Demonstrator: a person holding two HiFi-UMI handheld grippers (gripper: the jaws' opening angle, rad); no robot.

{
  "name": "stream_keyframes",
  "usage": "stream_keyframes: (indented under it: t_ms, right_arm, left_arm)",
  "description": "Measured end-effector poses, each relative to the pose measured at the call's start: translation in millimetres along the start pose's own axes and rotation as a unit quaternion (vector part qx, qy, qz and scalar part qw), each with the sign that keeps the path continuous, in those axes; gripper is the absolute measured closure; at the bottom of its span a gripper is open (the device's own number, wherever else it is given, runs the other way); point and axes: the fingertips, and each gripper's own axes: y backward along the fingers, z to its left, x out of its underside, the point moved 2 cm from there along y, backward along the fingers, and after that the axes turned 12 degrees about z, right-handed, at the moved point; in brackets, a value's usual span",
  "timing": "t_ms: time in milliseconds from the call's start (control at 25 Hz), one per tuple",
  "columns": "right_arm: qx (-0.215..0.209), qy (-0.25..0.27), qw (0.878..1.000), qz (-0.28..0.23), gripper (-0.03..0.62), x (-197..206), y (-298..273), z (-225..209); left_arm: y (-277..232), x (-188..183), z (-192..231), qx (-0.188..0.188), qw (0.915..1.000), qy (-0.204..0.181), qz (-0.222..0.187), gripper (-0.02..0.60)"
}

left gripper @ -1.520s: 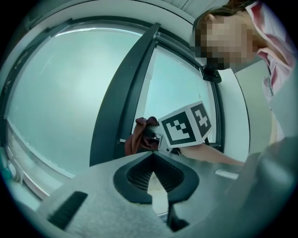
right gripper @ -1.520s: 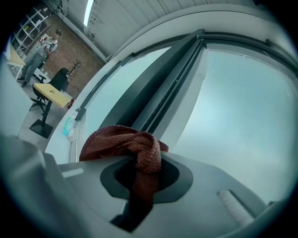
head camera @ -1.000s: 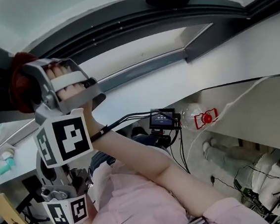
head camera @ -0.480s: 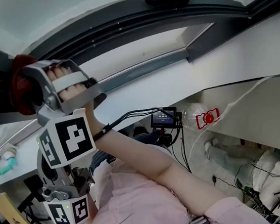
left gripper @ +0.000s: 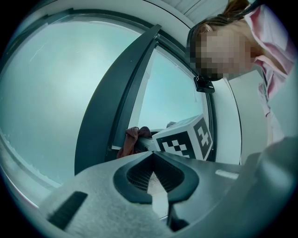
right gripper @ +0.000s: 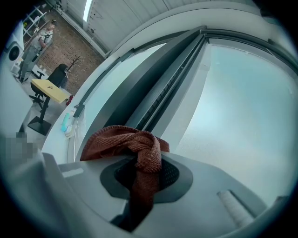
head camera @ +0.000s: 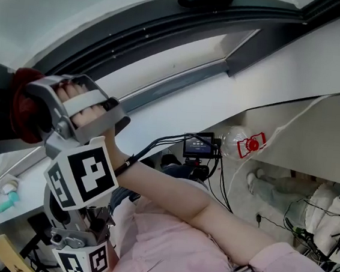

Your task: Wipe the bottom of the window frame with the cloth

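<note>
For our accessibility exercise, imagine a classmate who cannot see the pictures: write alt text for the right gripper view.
A rust-red woven cloth is clamped between the right gripper's jaws, bunched over their tips. Beyond it, the dark window frame runs diagonally away, with pale frosted glass on the right.

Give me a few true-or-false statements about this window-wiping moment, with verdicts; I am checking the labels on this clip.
1. The right hand-held gripper is shut on a red-brown cloth. True.
2. The left hand-held gripper holds a second cloth. False: its jaws are together with nothing between them.
3. The cloth is up at the dark window frame. True.
4. In the head view, the left hand-held gripper is higher than the right one. False: it sits lower, beside the person's pink shirt.
</note>
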Motion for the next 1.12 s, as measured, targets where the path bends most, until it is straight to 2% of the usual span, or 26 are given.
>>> stream_keyframes:
  t_ms: [360, 480, 680, 1120]
  right_arm:
    - [-0.001, -0.011, 1.0, 0.003, 0.534, 4, -4, -1]
    - [0.0, -0.013, 1.0, 0.006, 0.534, 5, -3, -3]
    - [0.004, -0.018, 1.0, 0.016, 0.536, 8, 3, -9]
    - [-0.007, -0.021, 1.0, 0.017, 0.536, 3, -2, -10]
  left_arm:
    - [-5, 3, 1, 0.011, 0.9999, -0.003, 0.004, 0.581]
    - [-9, -3, -4, 0.017, 0.9998, -0.014, 0.001, 0.581]
    - [-1, 7, -4, 0.007, 0.9999, 0.001, 0.008, 0.581]
    - [-1, 1, 0, 0.002, 1.0, 0.003, 0.004, 0.581]
